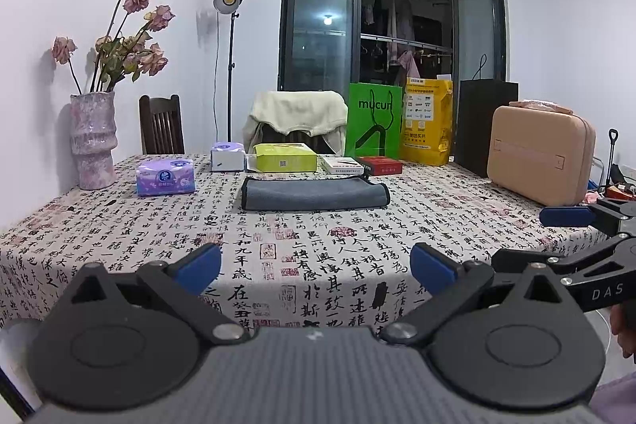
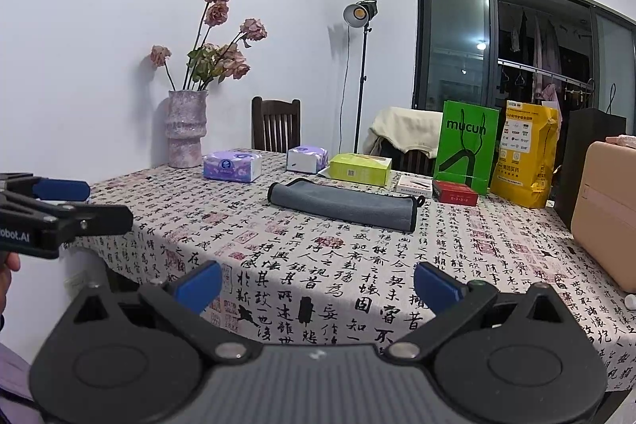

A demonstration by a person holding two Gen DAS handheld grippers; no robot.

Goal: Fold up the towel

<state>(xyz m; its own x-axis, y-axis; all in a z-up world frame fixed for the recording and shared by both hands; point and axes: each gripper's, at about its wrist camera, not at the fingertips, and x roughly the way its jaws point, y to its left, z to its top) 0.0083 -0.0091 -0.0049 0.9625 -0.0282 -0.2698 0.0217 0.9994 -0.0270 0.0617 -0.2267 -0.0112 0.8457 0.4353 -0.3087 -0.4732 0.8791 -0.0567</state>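
Both grippers, left (image 1: 316, 265) and right (image 2: 318, 287), hung spread and empty; the folded towel (image 1: 314, 192) lay at twelve o'clock on the table (image 1: 357, 245).

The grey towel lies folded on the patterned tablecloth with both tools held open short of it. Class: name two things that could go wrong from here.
1. The grey towel lies on a loose tablecloth; a low pinch by the left tool or right tool might grab the cloth too.
2. Boxes crowd its far edge, the green box closest; lifting the towel could knock them.
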